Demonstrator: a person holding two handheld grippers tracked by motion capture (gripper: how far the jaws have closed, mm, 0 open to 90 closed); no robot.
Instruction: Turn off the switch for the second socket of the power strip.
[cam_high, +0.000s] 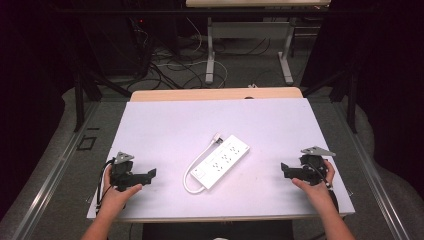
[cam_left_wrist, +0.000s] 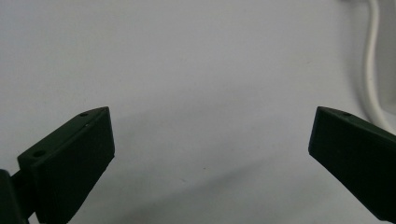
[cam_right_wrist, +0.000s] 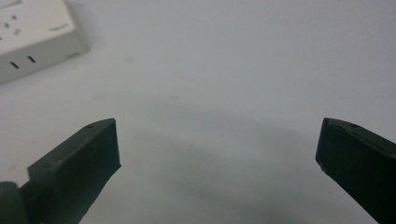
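1. A white power strip (cam_high: 221, 161) lies diagonally at the middle of the white table (cam_high: 165, 125), its far end pointing up and to the right in the high view.
2. Its white cord (cam_high: 192, 175) leaves the near end, loops along the strip's left side and ends in a plug (cam_high: 216, 138) lying near the strip's far end.
3. The left gripper (cam_high: 150, 176) sits at the table's near-left corner, held by the person's left hand (cam_high: 117, 196), and points right toward the strip (well apart from it).
4. In the left gripper view the 2 black jaws stand wide apart with bare table between them; the cord (cam_left_wrist: 371, 60) runs down the right edge.
5. The right gripper (cam_high: 285, 170) sits near the table's right edge, held by the right hand (cam_high: 314, 186), and points left toward the strip, also well apart from it.
6. In the right gripper view its jaws are likewise spread wide with nothing between them; a corner of the power strip (cam_right_wrist: 32, 37) shows at upper left.
7. Each gripper carries a grey 3-cornered plate on top.
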